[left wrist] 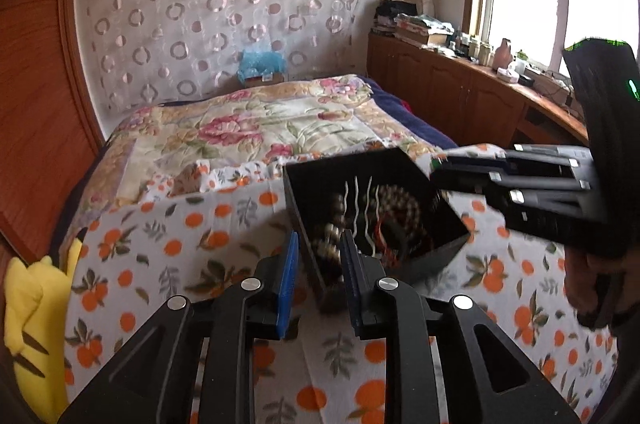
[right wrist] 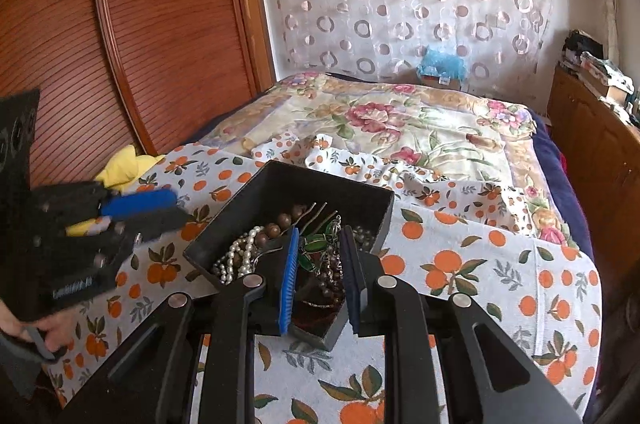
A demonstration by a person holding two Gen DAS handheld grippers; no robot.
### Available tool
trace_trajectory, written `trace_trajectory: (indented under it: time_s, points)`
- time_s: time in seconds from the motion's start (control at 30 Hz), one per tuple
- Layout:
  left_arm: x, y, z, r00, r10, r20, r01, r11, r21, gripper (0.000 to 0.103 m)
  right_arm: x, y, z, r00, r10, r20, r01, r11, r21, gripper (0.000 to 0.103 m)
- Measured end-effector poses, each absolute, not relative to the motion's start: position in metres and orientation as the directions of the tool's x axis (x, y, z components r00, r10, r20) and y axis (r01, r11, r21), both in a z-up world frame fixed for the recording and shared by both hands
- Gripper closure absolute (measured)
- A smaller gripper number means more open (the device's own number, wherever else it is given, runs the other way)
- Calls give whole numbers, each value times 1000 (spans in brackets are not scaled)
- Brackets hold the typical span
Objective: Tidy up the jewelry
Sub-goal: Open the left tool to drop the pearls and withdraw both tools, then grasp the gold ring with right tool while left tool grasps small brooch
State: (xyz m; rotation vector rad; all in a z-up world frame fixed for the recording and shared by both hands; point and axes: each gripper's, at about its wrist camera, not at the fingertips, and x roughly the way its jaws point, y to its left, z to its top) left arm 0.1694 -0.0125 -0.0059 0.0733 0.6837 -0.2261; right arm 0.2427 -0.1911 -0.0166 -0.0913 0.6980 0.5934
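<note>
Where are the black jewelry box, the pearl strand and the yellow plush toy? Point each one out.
black jewelry box (right wrist: 320, 189): right wrist view, inner far wall.
pearl strand (right wrist: 236, 254): right wrist view, middle of the pearl loop.
yellow plush toy (left wrist: 34, 316): left wrist view, its body.

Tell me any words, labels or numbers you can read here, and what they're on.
None can be read.
Left gripper: pale lettering on its black body, too blurred to read.
Cardboard box by the curtain: small label, too small to read.
Black jewelry box: no writing visible.
</note>
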Motion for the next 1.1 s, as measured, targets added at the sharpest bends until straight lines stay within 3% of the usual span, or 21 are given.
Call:
trace_trajectory:
  time_s: [0.13,0.23,0.3,0.57,1.1]
  points:
    - [156,-9,-11,743,-201,-638,244,970,-21,68,244,-185,-15,608,493,-622,-552,826,115,78]
    - [149,-9,-13,739,-211,-640,256,966,-24,58,241,-183,-14,617,495,-612,-552,826,111,64]
    - [143,-11,-15,735,-223,-640,266,963,-29,54,238,-185,-11,623,500,-602,-554,825,112,60]
    - [121,-23,-26,708,-263,-655,315,948,-41,54,204,-202,-15,625,466,-627,-554,830,65,60]
    - [98,-43,-49,648,-304,-699,376,925,-54,53,129,-202,-78,478,452,-753,-671,741,19,62]
